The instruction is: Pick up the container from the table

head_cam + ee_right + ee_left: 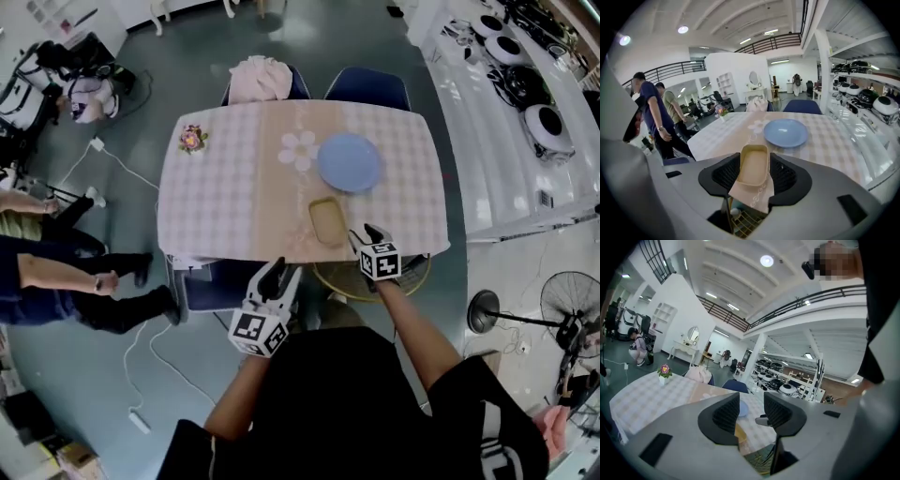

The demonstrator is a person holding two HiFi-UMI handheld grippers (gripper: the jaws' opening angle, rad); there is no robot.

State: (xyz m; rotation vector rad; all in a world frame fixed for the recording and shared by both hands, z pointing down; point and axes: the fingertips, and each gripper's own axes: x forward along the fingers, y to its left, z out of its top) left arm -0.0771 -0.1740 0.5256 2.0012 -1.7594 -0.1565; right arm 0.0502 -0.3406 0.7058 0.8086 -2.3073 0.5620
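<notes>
While the tan container [328, 221] is lying on the beige runner close to the table's [216, 206] near edge, on the near side of the blue plate [349, 162], the right gripper [364, 232] is hovering at that same edge. Its jaws are standing apart, framing the container in the right gripper view without clamping it. The left gripper [284, 272] is hanging off the table, just outside the near edge, its jaws also standing apart with nothing between them.
</notes>
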